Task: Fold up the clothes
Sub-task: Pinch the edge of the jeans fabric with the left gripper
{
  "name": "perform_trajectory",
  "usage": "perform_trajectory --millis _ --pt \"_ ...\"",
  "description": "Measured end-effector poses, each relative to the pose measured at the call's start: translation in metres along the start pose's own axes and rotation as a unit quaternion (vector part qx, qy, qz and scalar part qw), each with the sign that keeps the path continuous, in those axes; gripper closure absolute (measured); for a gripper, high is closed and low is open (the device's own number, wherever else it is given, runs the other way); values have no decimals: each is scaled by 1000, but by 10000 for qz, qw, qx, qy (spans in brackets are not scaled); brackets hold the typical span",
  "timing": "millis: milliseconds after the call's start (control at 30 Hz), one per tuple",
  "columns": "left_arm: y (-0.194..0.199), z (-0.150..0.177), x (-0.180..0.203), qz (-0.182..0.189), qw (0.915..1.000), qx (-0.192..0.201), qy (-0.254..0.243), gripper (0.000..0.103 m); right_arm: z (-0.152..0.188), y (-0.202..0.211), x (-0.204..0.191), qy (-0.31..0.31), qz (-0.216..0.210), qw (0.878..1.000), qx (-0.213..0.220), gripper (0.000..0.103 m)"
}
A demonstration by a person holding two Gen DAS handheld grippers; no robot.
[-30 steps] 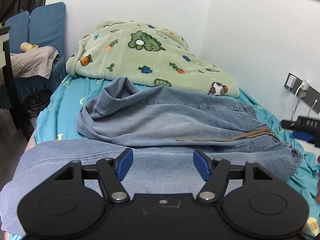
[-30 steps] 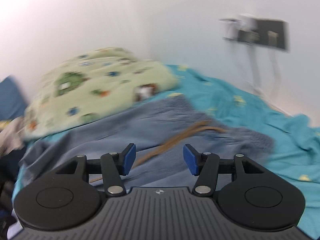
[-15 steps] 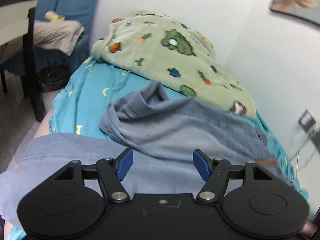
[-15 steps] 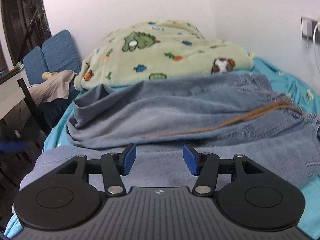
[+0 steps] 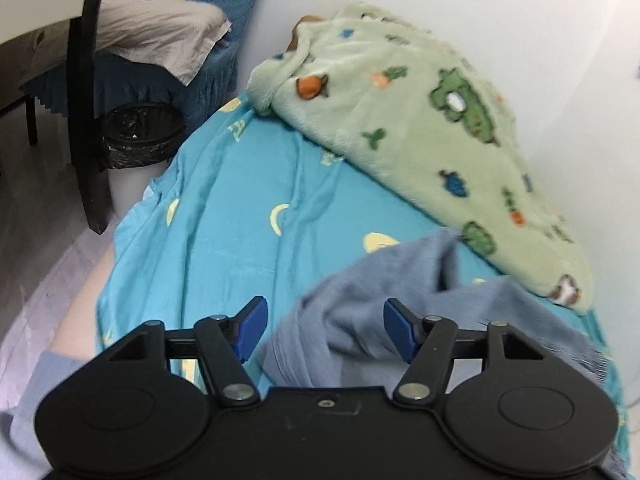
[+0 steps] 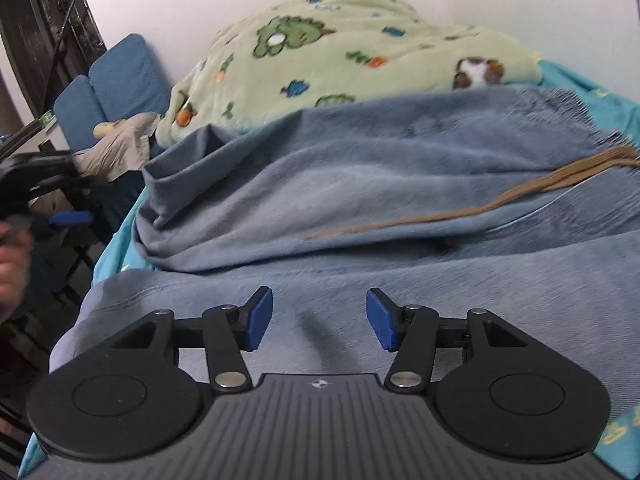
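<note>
Left wrist view. My left gripper (image 5: 325, 330) hangs over the bunched end of the pale blue denim-look trousers (image 5: 400, 304). Its jaws are closing, blue pads (image 5: 251, 328) apart; cloth lies beneath and between them, but neither pad presses on it, so nothing is held. The trousers lie on the turquoise bedsheet with yellow moon prints (image 5: 240, 216), their far edge touching the pale green fleece blanket with cartoon animals (image 5: 420, 128). A black-lined waste bin (image 5: 140, 136) stands on the floor off the bed's far corner.

Risks, as I judge them: the picture is smeared, so I may close short of the hem and pinch sheet along with cloth, dragging the sheet into the fold. Only one layer of the bunch might be caught, leaving the fold lopsided.

Right wrist view. My right gripper (image 6: 319, 318) is over a flat stretch of the same trousers (image 6: 360, 184), jaws parted and unmoving, nothing between the pads but the fabric below, not gripped. A long brown drawstring cord (image 6: 480, 204) trails loose across the upper layer. The fleece blanket (image 6: 340, 52) sits just behind. My left gripper (image 6: 60, 200) shows at the left edge, held in a hand (image 6: 12, 264).

Risks: the loose cord may snag on a finger or be folded inside; smooth flat fabric may slip from a shallow pinch; lifting unevenly with both claws would twist the garment.
</note>
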State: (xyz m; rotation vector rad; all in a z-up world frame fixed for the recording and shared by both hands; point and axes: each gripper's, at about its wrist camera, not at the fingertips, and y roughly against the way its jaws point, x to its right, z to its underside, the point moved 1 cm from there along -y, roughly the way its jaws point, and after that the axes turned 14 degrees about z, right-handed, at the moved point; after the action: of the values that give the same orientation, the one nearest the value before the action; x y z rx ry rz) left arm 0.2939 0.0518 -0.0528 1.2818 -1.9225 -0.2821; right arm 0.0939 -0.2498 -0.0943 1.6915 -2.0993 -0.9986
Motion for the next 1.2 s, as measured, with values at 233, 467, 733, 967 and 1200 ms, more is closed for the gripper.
perform_trajectory --millis 233,467,733,967,1200 --pt "-69 -5 -20 -201 9993 -297 -72 51 -2 -20 3 -310 -164 9992 -209 47" --pt "-65 0 -6 -40 9998 -135 -109 95 -1 -24 3 -408 -264 9985 -257 47" --pt "5 25 75 524 9924 164 -1104 98 -6 -13 9 -589 -290 9978 -131 47" --pt "34 90 150 1209 9735 -230 -1926 98 -12 -3 20 -849 -193 9962 -47 47" --pt "-2 142 169 1167 9695 -657 -2055 96 -16 2 39 -1226 62 9924 -35 47"
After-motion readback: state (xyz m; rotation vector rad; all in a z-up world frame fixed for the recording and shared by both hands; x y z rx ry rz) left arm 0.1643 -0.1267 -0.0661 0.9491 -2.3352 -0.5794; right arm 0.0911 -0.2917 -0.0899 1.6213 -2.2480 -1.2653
